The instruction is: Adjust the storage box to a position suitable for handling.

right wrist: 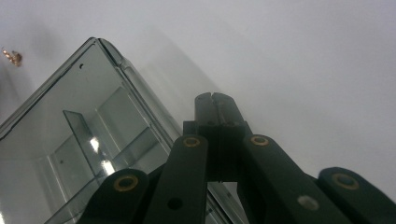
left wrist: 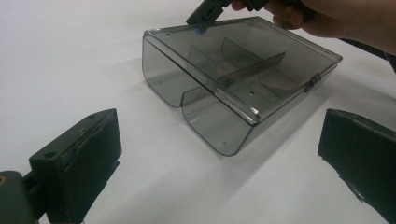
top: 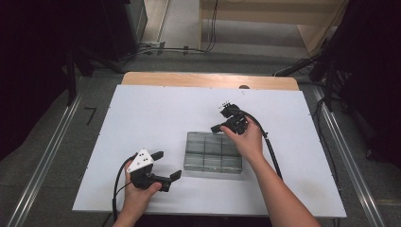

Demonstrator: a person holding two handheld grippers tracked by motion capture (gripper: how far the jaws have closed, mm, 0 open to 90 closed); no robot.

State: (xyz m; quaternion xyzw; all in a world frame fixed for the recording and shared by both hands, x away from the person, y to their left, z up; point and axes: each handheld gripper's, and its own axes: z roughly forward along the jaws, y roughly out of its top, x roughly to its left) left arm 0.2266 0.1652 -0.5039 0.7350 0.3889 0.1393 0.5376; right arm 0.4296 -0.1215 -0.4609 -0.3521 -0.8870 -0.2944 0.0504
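A smoky clear compartment box (top: 213,152) with its lid down lies at the middle of the white table (top: 142,118). My right gripper (top: 215,127) is shut with nothing between its jaws, tips at the box's far edge. In the right gripper view the right gripper (right wrist: 215,99) points past the box (right wrist: 70,140) rim over white table. My left gripper (top: 167,164) stands open near the box's front left corner, apart from it. In the left gripper view the left gripper (left wrist: 219,140) frames the box (left wrist: 233,79), whose inner dividers and a side latch (left wrist: 314,81) show.
A small copper-coloured bit (right wrist: 11,56) lies on the table beyond the box. A wooden strip (top: 210,80) runs along the table's far edge. Metal rails (top: 47,156) and cables (top: 179,48) line the floor around the table.
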